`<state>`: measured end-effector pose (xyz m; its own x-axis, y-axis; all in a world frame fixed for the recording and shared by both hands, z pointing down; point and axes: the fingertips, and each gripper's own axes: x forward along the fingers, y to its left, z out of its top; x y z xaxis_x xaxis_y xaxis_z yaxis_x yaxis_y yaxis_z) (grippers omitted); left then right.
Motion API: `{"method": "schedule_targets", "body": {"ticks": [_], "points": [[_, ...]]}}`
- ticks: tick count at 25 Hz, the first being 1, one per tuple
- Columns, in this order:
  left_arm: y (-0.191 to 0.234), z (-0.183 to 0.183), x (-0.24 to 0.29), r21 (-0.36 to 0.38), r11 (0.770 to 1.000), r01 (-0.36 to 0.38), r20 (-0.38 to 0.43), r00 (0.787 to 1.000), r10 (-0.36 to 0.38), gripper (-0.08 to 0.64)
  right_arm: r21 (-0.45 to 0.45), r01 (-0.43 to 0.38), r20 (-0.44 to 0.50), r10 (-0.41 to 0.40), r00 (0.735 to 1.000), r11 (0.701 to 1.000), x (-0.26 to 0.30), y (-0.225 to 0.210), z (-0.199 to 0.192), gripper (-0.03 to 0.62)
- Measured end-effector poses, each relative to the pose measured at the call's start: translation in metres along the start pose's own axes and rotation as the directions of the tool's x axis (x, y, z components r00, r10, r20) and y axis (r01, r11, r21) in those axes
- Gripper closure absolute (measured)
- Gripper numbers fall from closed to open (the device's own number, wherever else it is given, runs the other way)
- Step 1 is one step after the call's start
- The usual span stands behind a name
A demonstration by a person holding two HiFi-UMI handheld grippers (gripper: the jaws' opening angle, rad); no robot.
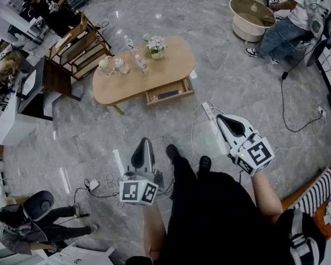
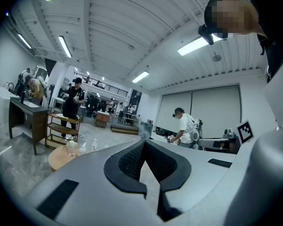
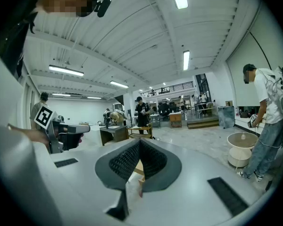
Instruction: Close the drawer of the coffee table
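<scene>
Head view: an oval wooden surface (image 1: 176,65) is seen on the grey marble floor (image 1: 71,142), well ahead of the person. Its drawer (image 1: 168,94) is pulled out from the near long side, toward the right end, and something dark is lying inside it. A flower pot (image 1: 156,47), a bottle (image 1: 142,63) and a glass jar (image 1: 106,65) are set on top. A wooden shelf unit (image 1: 80,48) is placed just beyond the left end. A round pale tub (image 1: 252,16) is seen far right, with a standing person (image 1: 289,15) beside it.

The left tongs (image 1: 145,141) and the right tongs (image 1: 218,117) are held low in front of the person's body, well apart from the drawer, with nothing touched. In the left gripper view the left tongs (image 2: 144,142) are clenched tip to tip and empty. In the right gripper view the right tongs (image 3: 139,141) are likewise clenched, with nothing gripped. White cables (image 1: 196,126) are trailed across the floor between the person's shoes (image 1: 174,150) and the surface.
</scene>
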<state>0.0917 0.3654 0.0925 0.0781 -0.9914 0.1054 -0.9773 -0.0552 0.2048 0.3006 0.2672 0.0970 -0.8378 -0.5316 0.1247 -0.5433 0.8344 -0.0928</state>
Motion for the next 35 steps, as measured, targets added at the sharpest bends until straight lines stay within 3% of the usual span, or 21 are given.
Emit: {"method": "schedule_targets", "body": {"ticks": [13, 21, 35], "points": [[-0.029, -0.007, -0.007, 0.02, 1.0, 0.005, -0.011, 1.0, -0.005, 0.548, 0.002, -0.002, 0.01, 0.002, 1.0, 1.0, -0.035, -0.002, -0.004, 0.58], [-0.029, -0.009, -0.013, 0.019, 1.0, -0.009, -0.034, 0.999, 0.01, 0.548, 0.086, -0.013, 0.031, 0.01, 0.999, 0.996, -0.028, -0.003, -0.005, 0.58], [0.037, -0.019, 0.01, -0.023, 1.0, -0.019, -0.066, 0.998, 0.017, 0.548, 0.059, 0.026, -0.031, -0.025, 0.999, 0.998, 0.031, -0.001, -0.016, 0.58]]}}
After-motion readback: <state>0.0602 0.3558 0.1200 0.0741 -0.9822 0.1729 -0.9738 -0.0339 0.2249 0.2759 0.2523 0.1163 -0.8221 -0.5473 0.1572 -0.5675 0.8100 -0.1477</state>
